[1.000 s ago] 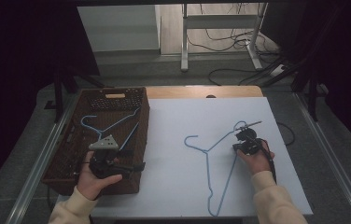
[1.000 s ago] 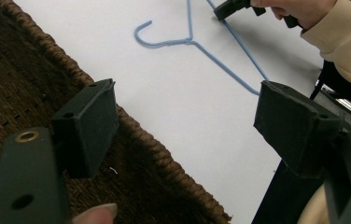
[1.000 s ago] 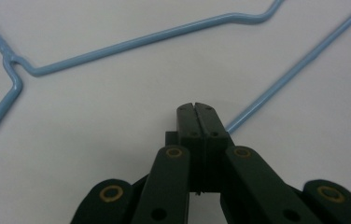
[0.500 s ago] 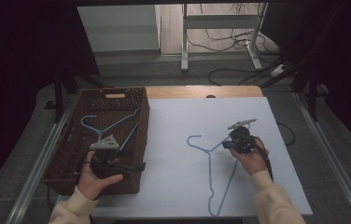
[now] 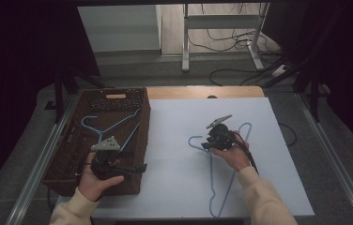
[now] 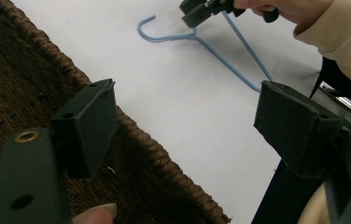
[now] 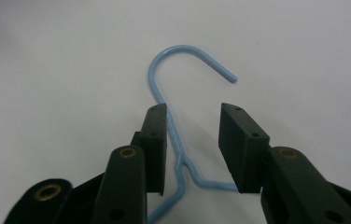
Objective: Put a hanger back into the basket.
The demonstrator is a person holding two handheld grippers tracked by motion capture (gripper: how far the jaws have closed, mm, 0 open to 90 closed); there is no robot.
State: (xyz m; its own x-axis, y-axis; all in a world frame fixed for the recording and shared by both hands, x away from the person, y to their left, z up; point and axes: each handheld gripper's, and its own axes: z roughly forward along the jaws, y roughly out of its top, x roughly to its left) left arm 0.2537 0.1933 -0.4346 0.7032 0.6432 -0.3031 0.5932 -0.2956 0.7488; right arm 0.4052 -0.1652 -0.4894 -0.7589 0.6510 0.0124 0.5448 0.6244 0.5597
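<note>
1. Straddling the neck of the blue hanger [image 7: 179,154], the right gripper [image 7: 193,135] has its jaws parted to a middling gap; the wire runs just beside the left-hand jaw in the right gripper view, and the hook curves away ahead of the tips.
2. Beyond it, the hanger lies flat on the white table [image 5: 174,140], its shoulders trailing back under the hand.
3. The left gripper [image 6: 187,126] is spread wide, holding nothing, over the rim of the wicker basket [image 5: 134,154].
4. Inside that basket lies a second blue hanger [image 5: 111,126].
</note>
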